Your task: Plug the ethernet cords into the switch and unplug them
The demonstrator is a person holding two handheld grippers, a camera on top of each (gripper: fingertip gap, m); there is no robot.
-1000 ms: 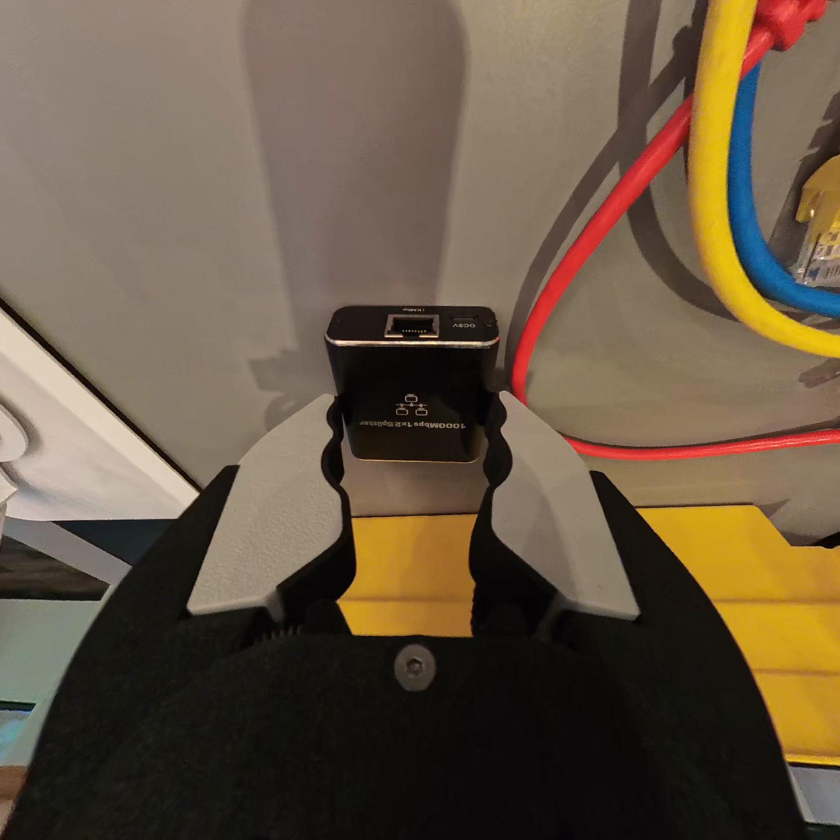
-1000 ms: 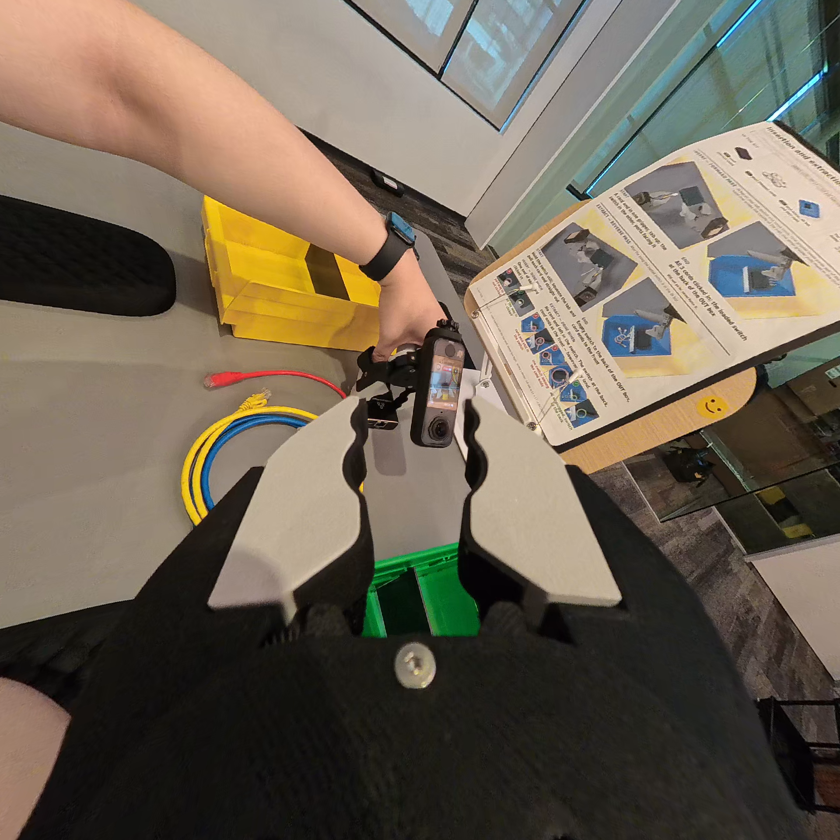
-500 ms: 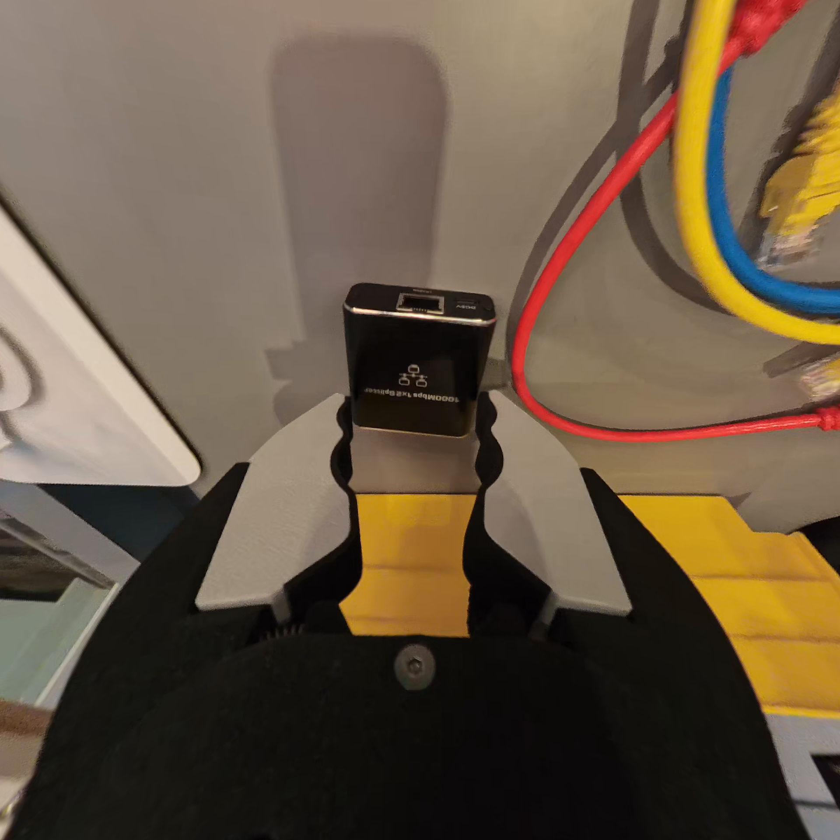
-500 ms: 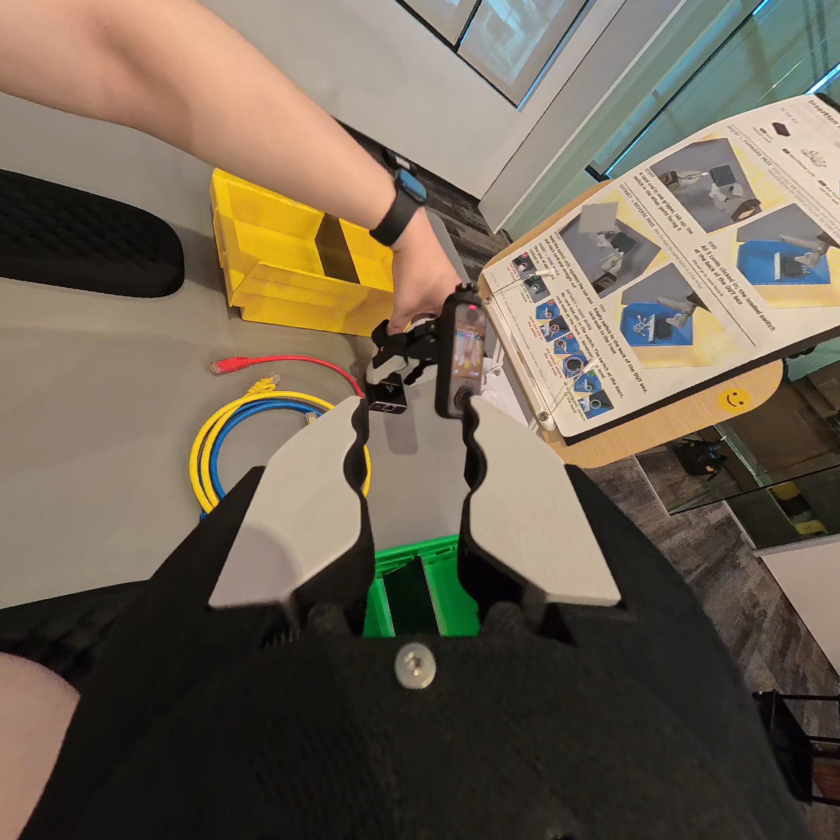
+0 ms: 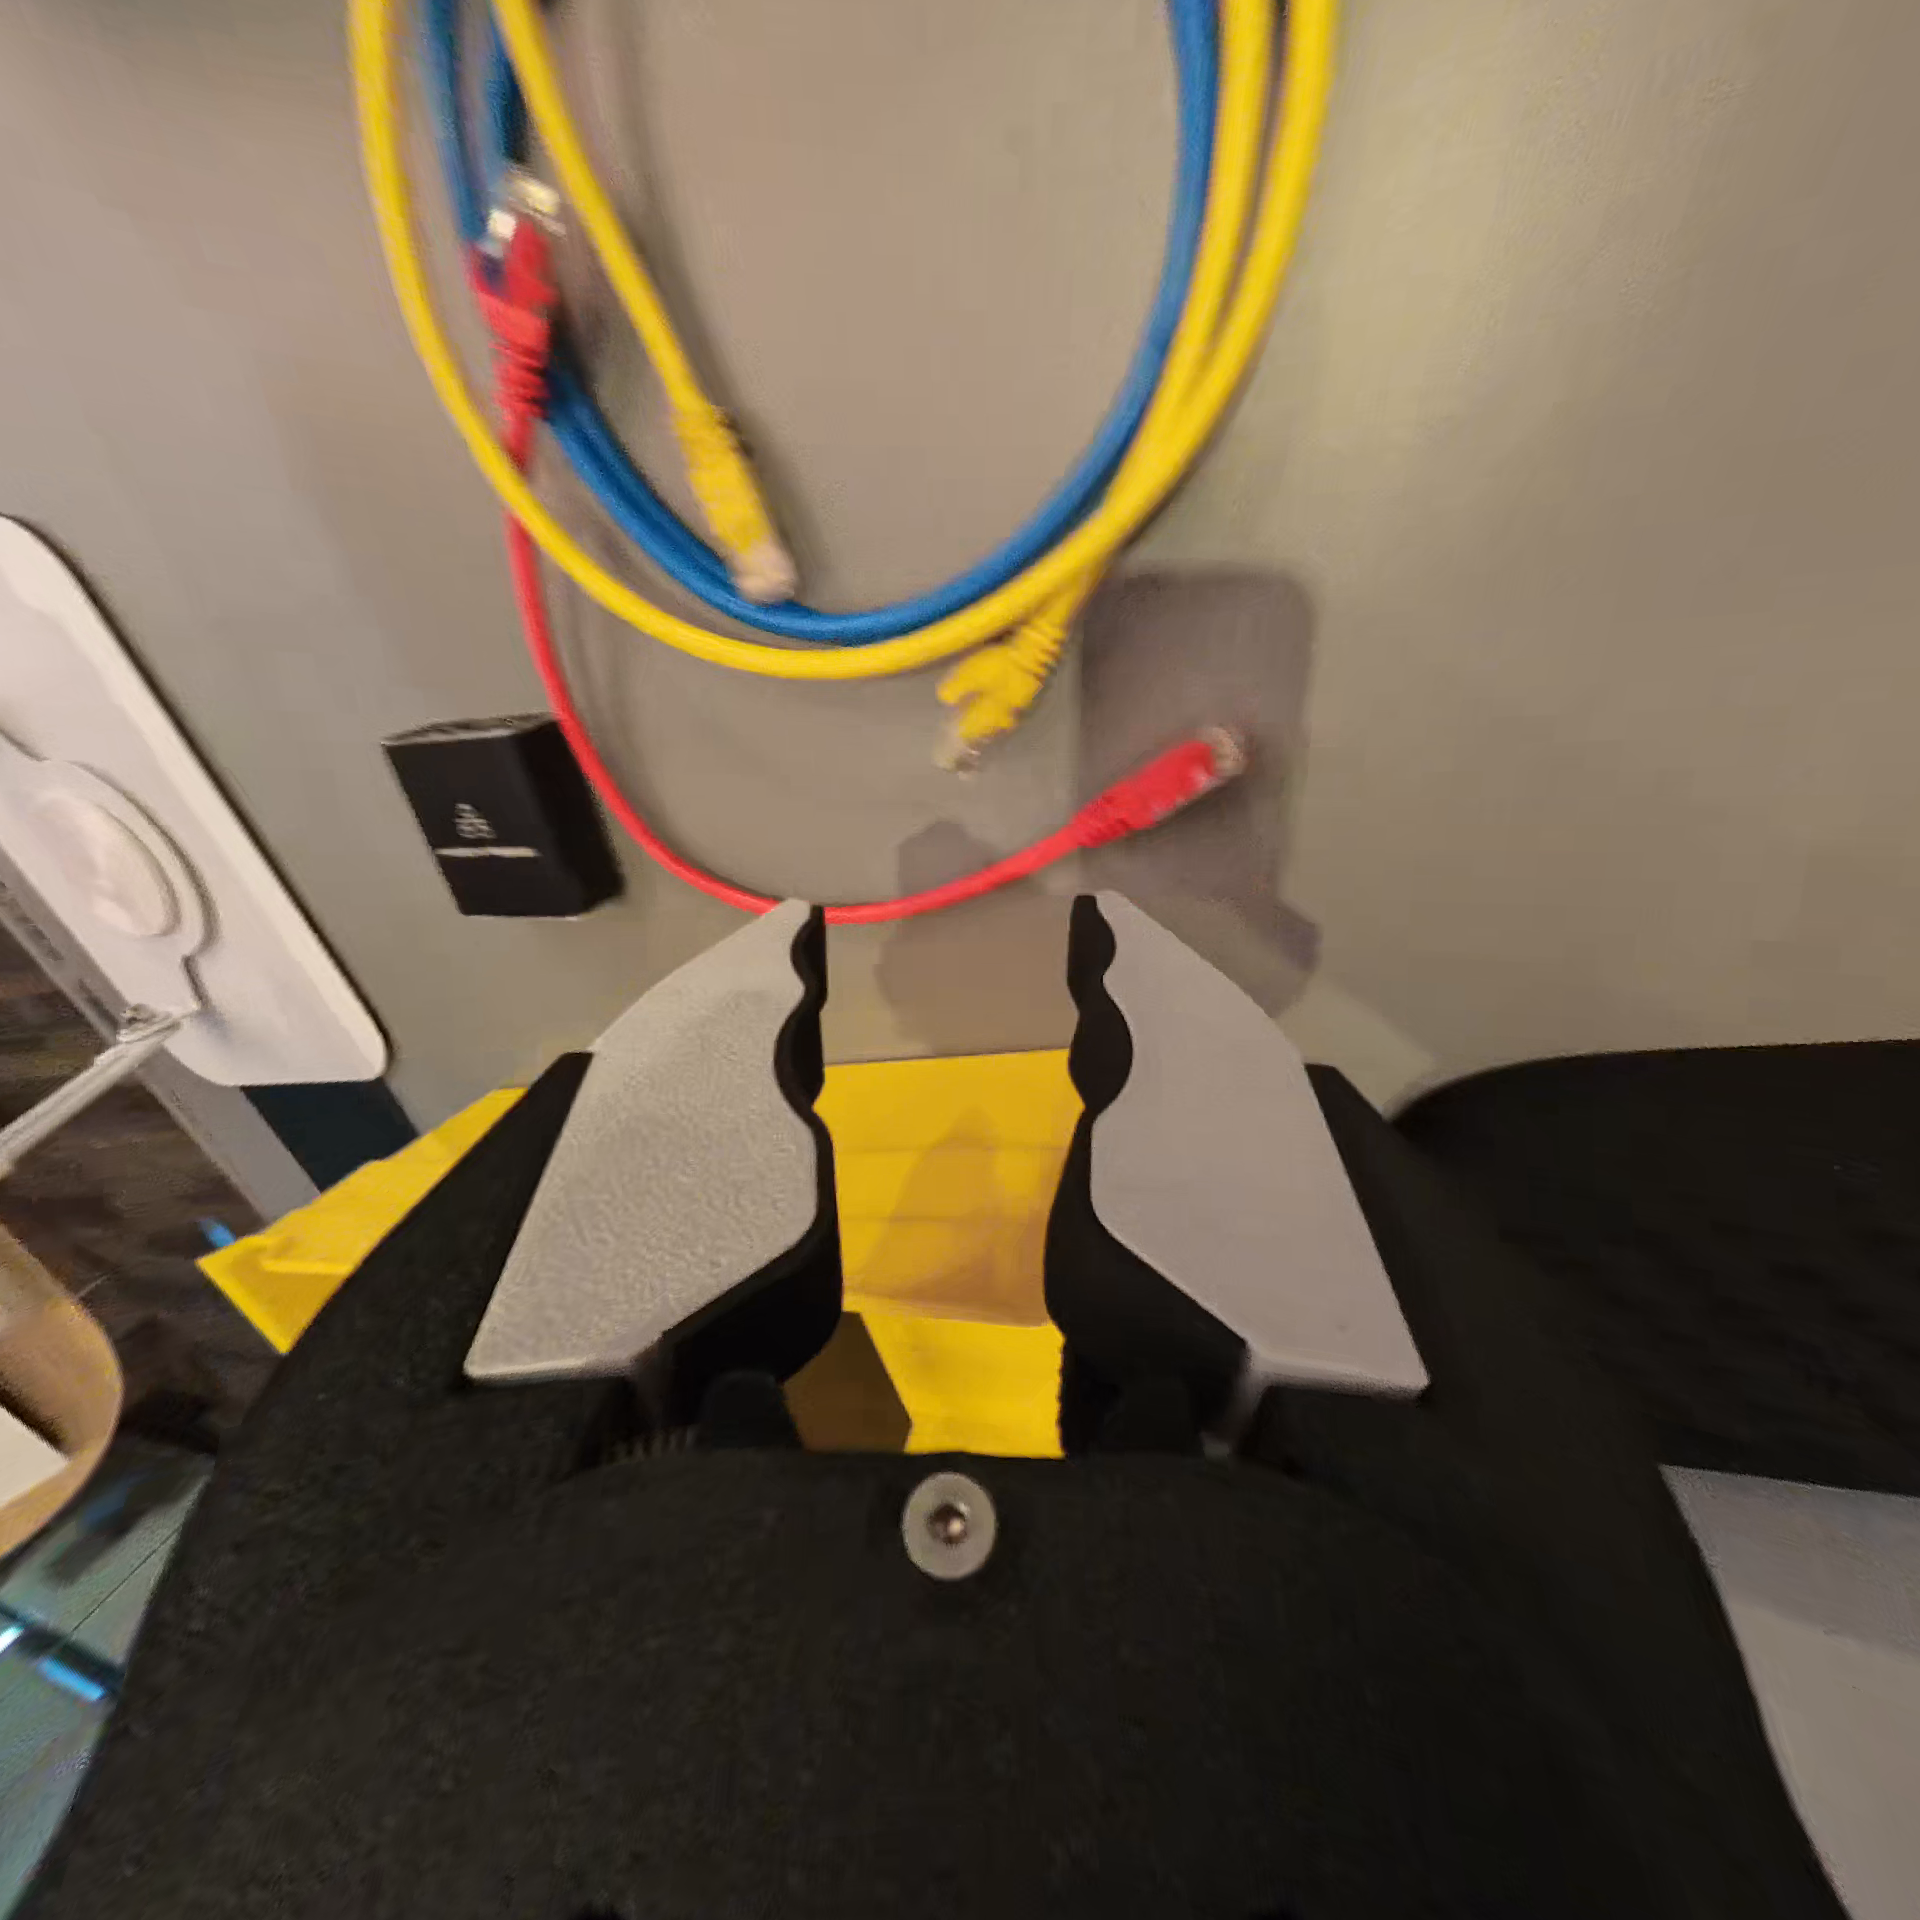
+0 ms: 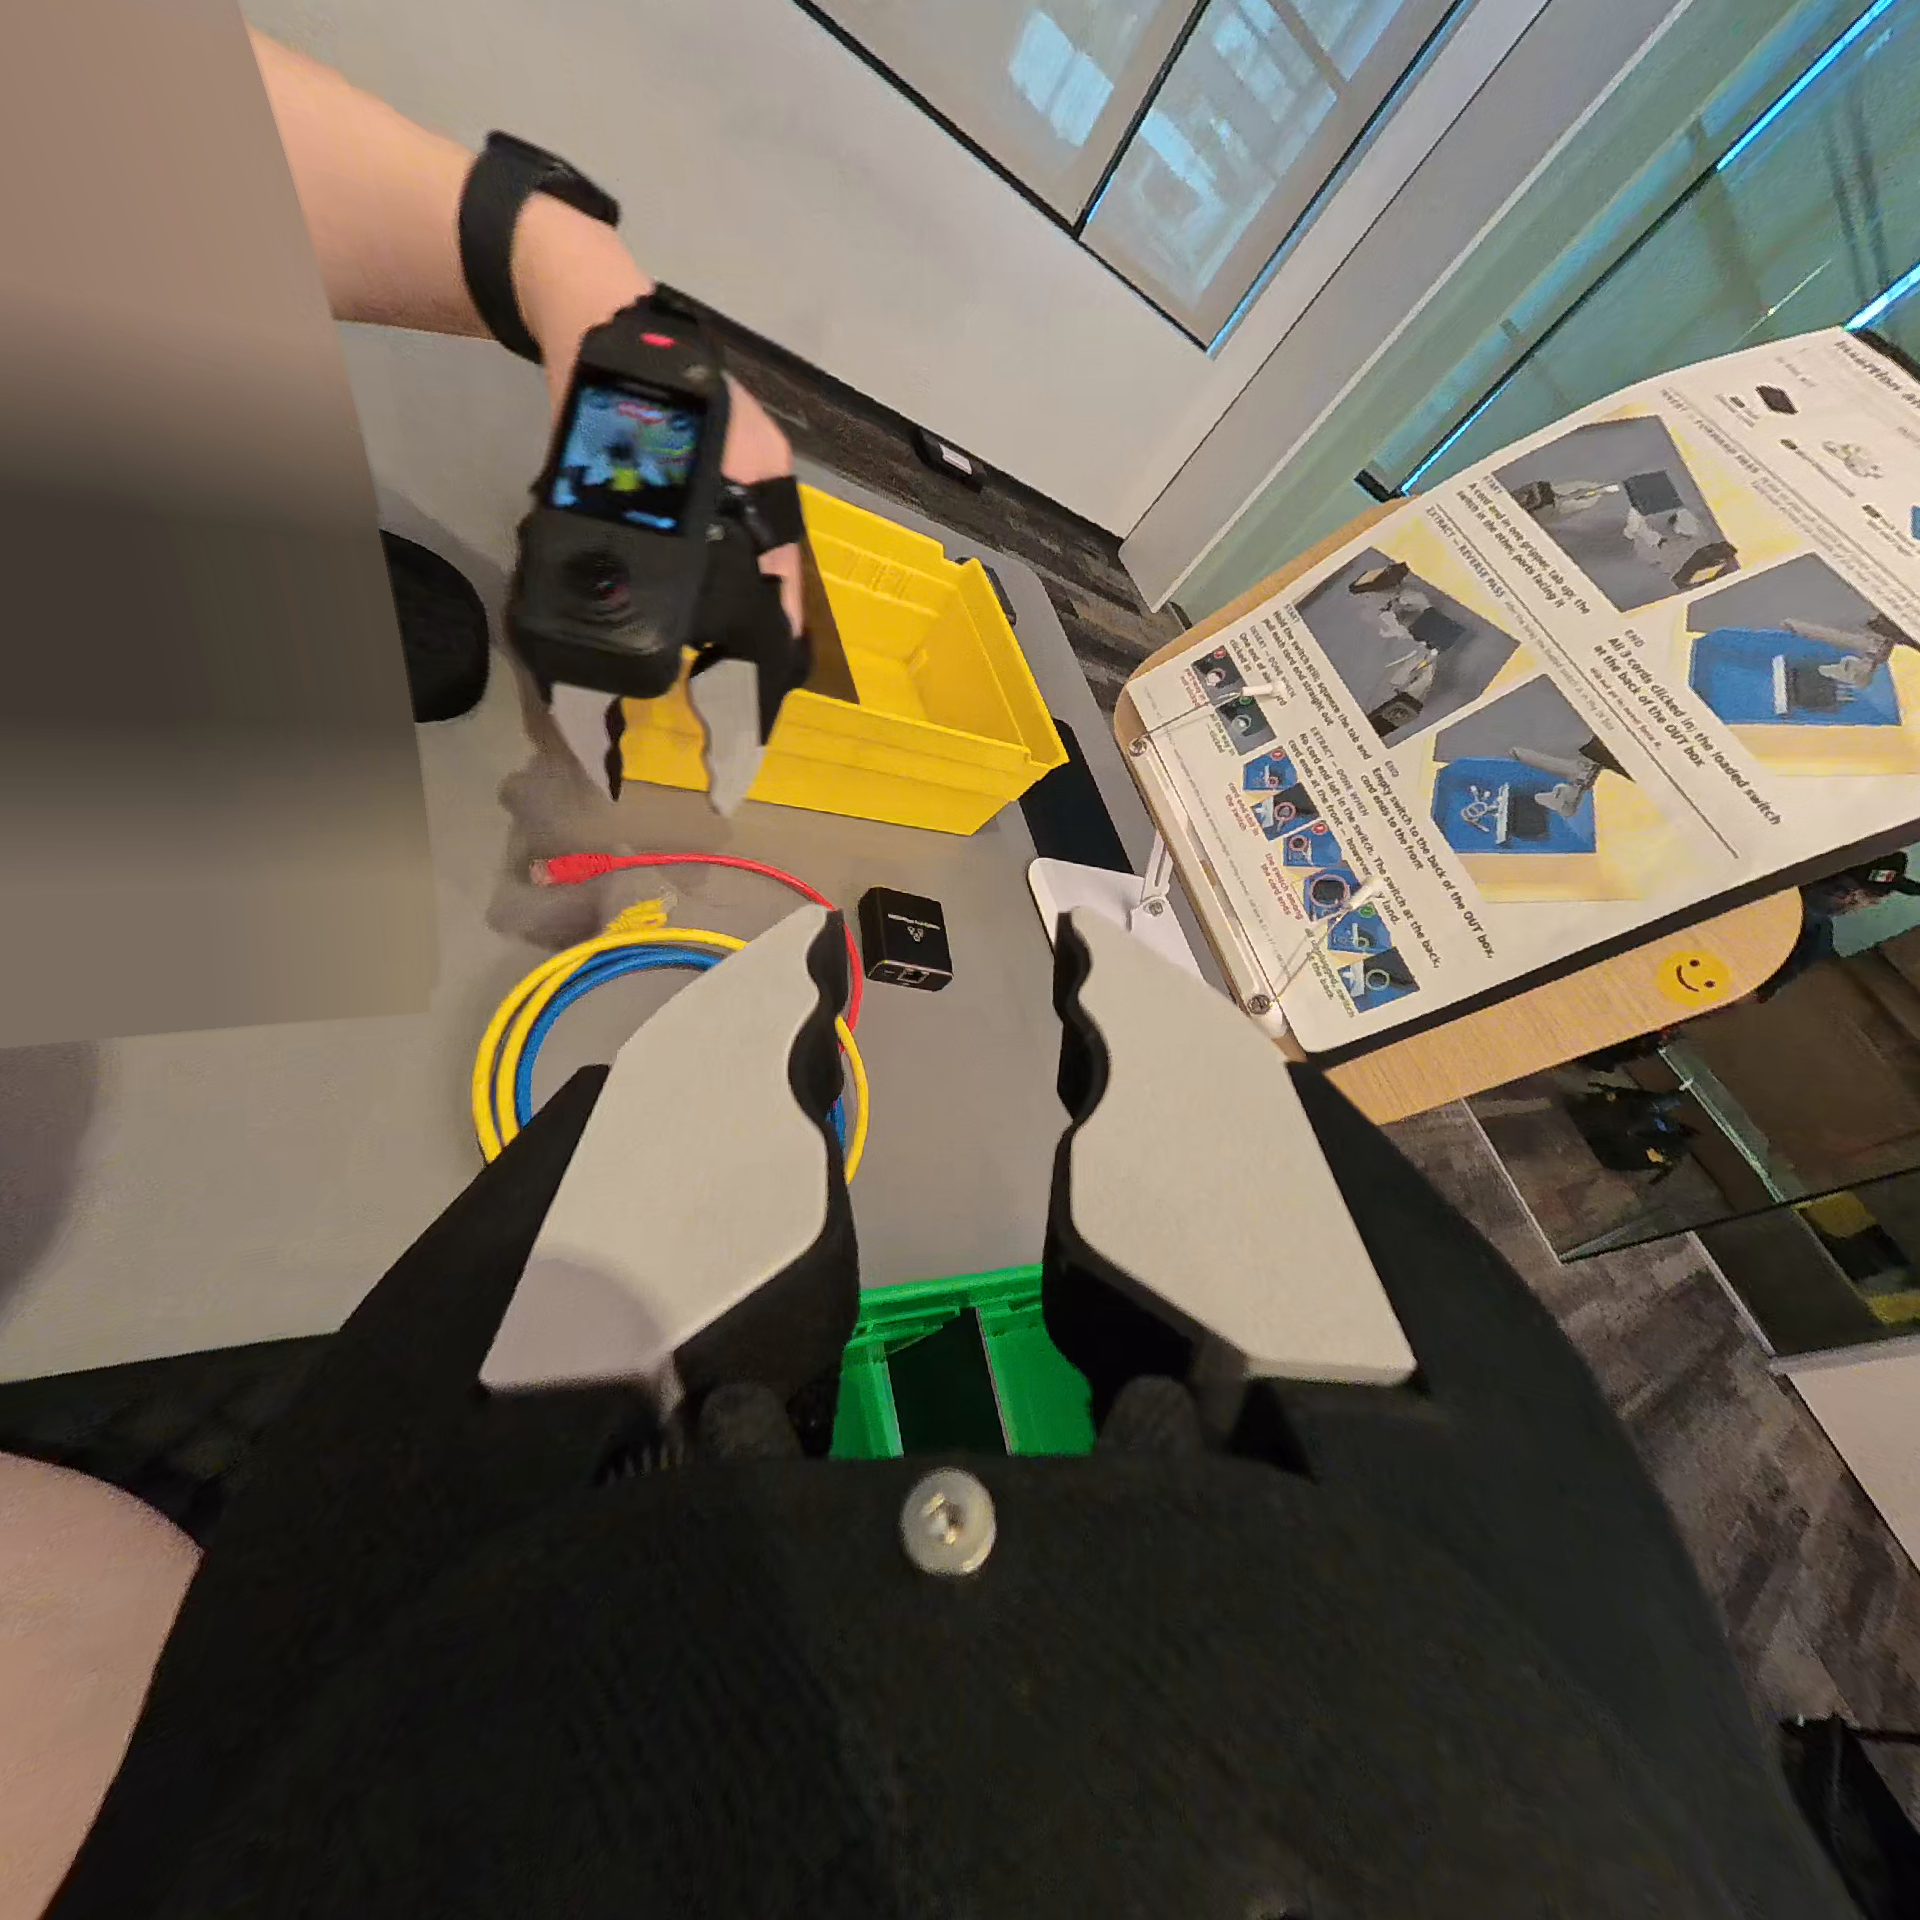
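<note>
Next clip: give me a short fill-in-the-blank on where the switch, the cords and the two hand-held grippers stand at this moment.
1. The left hand-held gripper is open and holds ____.
2. The black switch lies on the grey table with ____ cords plugged into it.
3. The cord whose run passes just in front of the left hand-held gripper's fingertips is ____ in colour.
4. Under the right hand-held gripper sits a bin that is ____ in colour.

Missing words: nothing; no; red; green
</note>
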